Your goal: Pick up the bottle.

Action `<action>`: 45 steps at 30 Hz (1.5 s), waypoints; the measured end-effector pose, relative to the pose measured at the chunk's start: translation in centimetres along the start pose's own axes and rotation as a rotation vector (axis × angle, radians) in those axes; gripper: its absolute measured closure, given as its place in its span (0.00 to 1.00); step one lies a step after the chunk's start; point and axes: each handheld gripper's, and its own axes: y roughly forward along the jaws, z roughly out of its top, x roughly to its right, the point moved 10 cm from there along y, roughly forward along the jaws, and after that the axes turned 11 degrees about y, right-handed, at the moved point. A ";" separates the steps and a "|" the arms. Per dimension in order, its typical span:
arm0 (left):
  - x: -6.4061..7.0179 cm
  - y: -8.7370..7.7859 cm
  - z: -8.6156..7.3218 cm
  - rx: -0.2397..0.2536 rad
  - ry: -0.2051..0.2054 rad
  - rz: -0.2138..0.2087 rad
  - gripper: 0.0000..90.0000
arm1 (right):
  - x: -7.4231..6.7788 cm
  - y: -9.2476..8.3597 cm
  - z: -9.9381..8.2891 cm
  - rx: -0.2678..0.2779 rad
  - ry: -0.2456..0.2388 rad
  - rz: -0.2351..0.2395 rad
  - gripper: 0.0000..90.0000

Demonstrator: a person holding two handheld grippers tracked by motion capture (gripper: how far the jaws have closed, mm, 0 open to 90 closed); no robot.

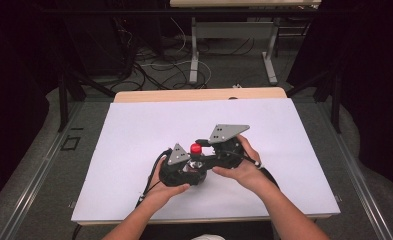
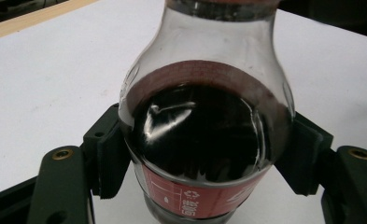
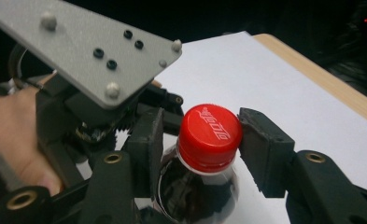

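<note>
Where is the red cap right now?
The red cap tops the cola bottle mid-table, between the right gripper jaws in its view; the left gripper clamps the bottle's body.

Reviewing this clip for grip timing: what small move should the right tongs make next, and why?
Probably close onto the red plastic cap: the right tongs flank it with a slight gap on the left, while the left tongs clamp the clear dark-cola bottle steady for unscrewing.

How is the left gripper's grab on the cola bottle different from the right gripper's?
The left gripper squeezes the bottle's wide, dark belly, while the right gripper sits up at the small red cap. The left fingers press tight on the bottle; the right fingers flank the cap without a firm squeeze. Both have black fingers, and a hand holds each one.
</note>
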 end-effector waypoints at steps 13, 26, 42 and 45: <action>0.7 0.1 0.0 -0.013 0.000 -0.032 0.33 | -0.2 0.9 0.4 0.049 -0.024 -0.039 0.62; 0.9 0.1 0.4 0.013 0.010 -0.035 0.33 | 0.6 0.7 0.8 -0.016 -0.010 0.129 0.68; 0.1 0.0 0.2 0.011 -0.012 -0.012 0.33 | -0.4 0.4 0.7 0.031 -0.041 -0.058 0.60; 0.4 0.0 0.1 0.006 -0.016 -0.015 0.33 | -0.2 0.7 0.7 0.030 -0.048 -0.044 0.62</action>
